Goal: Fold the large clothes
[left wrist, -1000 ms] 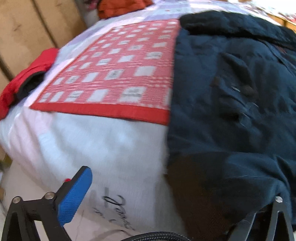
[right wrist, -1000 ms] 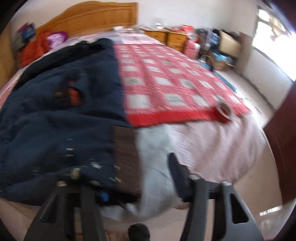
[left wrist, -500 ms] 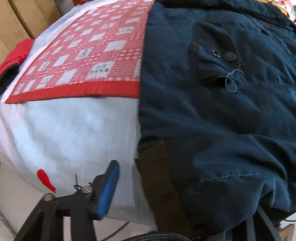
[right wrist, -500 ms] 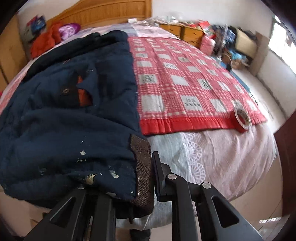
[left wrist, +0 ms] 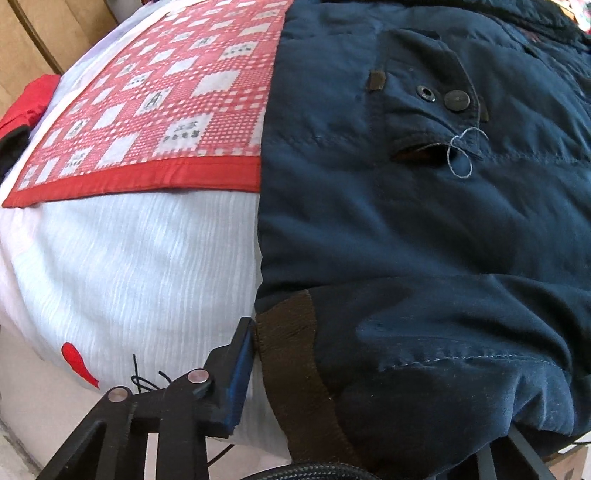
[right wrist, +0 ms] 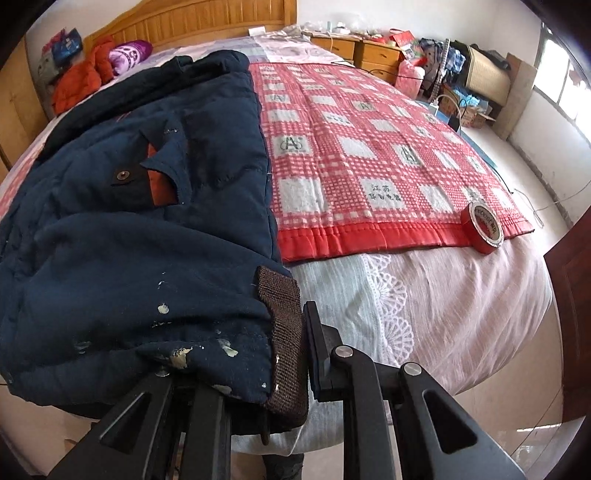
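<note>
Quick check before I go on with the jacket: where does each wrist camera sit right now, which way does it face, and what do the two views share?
Left wrist: on the left gripper at the bed's foot, facing down over the navy jacket; the jaws have just been closing on its hem.
Right wrist: on the right gripper, facing along the bed towards the headboard; clamped on the hem's other corner.
Shared: jacket, red checked blanket.
</note>
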The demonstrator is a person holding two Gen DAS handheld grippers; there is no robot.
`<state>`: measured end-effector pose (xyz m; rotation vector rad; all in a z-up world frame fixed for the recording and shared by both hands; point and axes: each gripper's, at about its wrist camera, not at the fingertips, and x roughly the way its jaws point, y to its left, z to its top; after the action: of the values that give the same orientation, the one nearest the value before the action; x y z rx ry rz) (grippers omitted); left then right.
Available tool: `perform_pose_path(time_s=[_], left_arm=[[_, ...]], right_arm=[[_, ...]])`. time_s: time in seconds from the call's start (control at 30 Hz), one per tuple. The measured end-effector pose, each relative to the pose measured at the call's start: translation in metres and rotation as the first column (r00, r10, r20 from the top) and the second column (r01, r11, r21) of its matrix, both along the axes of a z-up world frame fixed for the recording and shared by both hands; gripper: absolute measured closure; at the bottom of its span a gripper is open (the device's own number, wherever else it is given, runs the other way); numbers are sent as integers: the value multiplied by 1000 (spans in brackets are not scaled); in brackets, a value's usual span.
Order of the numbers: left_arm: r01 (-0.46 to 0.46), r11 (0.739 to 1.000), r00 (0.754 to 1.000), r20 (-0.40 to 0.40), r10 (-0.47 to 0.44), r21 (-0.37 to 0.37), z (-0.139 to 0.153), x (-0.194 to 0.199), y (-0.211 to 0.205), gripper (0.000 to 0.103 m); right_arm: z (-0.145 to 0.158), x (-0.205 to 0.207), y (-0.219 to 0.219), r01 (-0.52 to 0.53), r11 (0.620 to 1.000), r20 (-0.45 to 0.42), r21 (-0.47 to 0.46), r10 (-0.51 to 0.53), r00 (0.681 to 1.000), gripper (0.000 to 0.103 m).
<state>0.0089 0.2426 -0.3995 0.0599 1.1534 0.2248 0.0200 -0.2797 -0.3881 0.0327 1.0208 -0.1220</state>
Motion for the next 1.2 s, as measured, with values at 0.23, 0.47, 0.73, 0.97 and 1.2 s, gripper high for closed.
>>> perform_pose_path(time_s=[0.23,0.47,0.73,0.97,1.2], left_arm=[[5,1000,1000,-9,-6,-25,3,-12,17,78],[43,999,999,-13,-43,4,21,-16,12,82],[40,999,999,-9,-40,22,30,-15,6,83],[45,999,999,8,-45,14,36,-18,12,83],[65,998,998,17,-66,27,62,-20,8,84]], right_arm=[[6,-4,-18,20,999,-15,47,-19,1000,86],[20,-8,-13,-41,999,-17,13,41,999,87],[35,-11,-8,-47,999,-7,2,47,999,87],[46,-14,-7,-57,998,4,1,57,998,87],[68,-16,-7,-74,997,8,7,74,997,87]])
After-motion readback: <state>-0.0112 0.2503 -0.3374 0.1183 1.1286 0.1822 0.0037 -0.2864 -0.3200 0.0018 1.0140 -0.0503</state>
